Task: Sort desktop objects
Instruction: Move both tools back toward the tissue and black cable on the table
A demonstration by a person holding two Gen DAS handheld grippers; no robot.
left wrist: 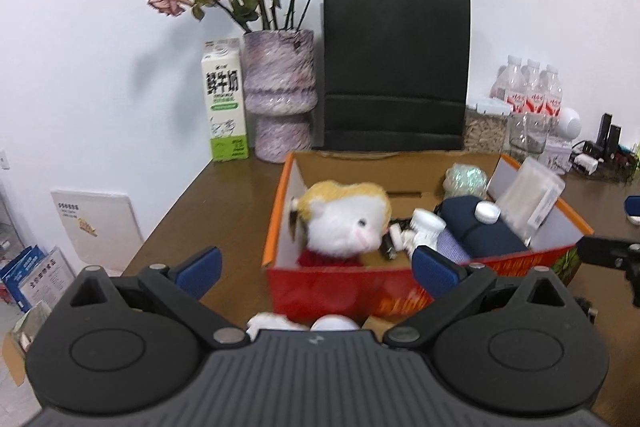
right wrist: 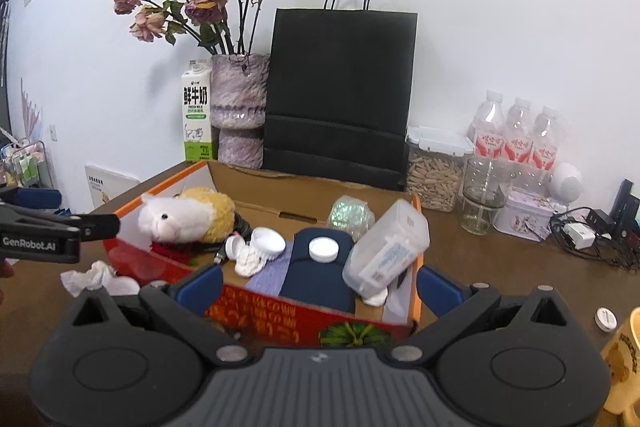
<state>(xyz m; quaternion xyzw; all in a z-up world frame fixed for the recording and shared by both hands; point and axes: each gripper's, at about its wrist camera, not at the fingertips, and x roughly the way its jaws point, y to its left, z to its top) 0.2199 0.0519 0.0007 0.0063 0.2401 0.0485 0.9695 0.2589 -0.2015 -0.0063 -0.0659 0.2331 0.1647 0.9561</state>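
A red and orange cardboard box [left wrist: 344, 291] [right wrist: 304, 319] stands on the brown table. Inside lie a white and yellow plush toy [left wrist: 344, 223] [right wrist: 180, 215], a navy pouch [left wrist: 480, 231] [right wrist: 320, 275] with a white cap on it, white lids, a clear plastic container [left wrist: 528, 199] [right wrist: 388, 251] leaning on the right wall, and an iridescent ball [right wrist: 348, 215]. My left gripper [left wrist: 316, 269] is open in front of the box's near wall, empty. My right gripper [right wrist: 318, 287] is open over the box's near right corner, empty. Crumpled white tissue [right wrist: 96, 277] lies left of the box.
Behind the box stand a milk carton [left wrist: 224, 103], a purple vase of dried roses [left wrist: 280, 95] and a black paper bag [left wrist: 394, 67]. To the right are water bottles [right wrist: 516, 135], a glass jar [right wrist: 482, 201], a tin, cables, a small white cap [right wrist: 605, 319] and a yellow mug [right wrist: 624, 355].
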